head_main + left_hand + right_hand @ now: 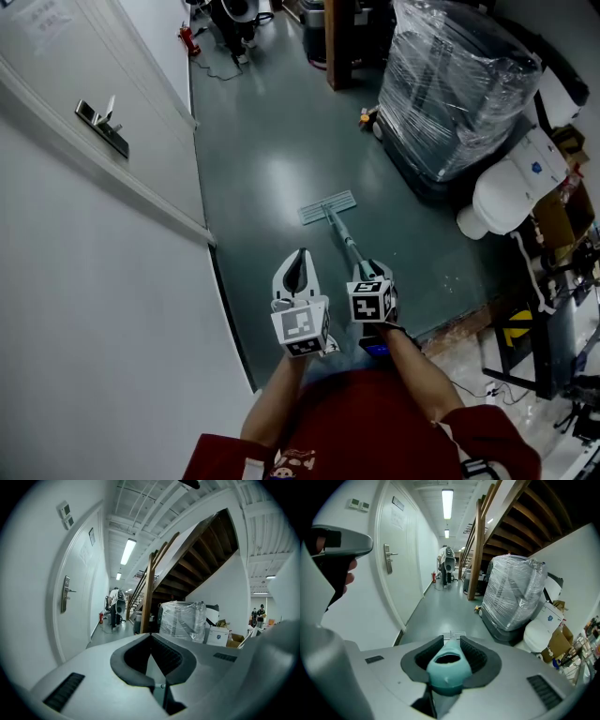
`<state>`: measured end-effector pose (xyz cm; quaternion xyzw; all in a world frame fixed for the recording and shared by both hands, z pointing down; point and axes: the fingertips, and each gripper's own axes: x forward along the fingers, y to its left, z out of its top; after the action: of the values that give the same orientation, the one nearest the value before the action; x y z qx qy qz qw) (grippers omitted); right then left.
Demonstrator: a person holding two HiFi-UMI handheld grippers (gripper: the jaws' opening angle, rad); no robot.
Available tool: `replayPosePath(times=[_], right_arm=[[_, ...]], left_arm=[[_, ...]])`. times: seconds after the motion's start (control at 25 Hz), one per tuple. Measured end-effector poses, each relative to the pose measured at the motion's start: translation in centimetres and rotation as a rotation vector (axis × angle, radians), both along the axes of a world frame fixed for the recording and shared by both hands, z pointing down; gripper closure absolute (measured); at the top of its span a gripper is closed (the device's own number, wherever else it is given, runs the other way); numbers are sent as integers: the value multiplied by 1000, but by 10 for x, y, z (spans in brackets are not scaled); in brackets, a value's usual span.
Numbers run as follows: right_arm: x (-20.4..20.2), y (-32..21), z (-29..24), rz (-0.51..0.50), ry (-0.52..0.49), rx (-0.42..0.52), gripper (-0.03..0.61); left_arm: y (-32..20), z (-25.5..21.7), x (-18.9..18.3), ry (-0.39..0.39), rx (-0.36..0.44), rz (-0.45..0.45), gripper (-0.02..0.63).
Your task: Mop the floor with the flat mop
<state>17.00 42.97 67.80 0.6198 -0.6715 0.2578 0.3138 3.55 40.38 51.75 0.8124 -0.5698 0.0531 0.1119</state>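
The flat mop's grey head (327, 206) lies on the dark green floor (272, 141) ahead of me. Its thin handle (342, 234) runs back to my right gripper (368, 272). In the right gripper view that gripper (451, 644) is shut on the handle's teal end (449, 670), and the mop head (453, 635) shows just past the jaws. My left gripper (300, 255) hangs beside the right one, a little to its left, off the mop. In its own view the left gripper (152, 656) is shut with nothing between the jaws.
A white wall and a door with a lever handle (101, 122) run along the left. A plastic-wrapped pallet (459, 84) and a white rounded object (506, 192) stand at the right. Farther down the corridor are a wooden post (339, 42) and a person with equipment (446, 566).
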Motion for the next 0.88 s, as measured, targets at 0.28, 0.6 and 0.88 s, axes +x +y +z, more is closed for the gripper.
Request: replayPosePath(times=[0.28,0.6,0.88], right_arm=[[12,-41,-1,-21,0,0,460],[30,-93,-5,-53,-5,-1,460],[43,-143,-1,-88,-4,-1,460]], left_arm=[[-37,1,12,-7,31,-20,598],[-83,-9,33,-38,-7,-61,598],[-129,-9,50,-43,-3,-80,598]])
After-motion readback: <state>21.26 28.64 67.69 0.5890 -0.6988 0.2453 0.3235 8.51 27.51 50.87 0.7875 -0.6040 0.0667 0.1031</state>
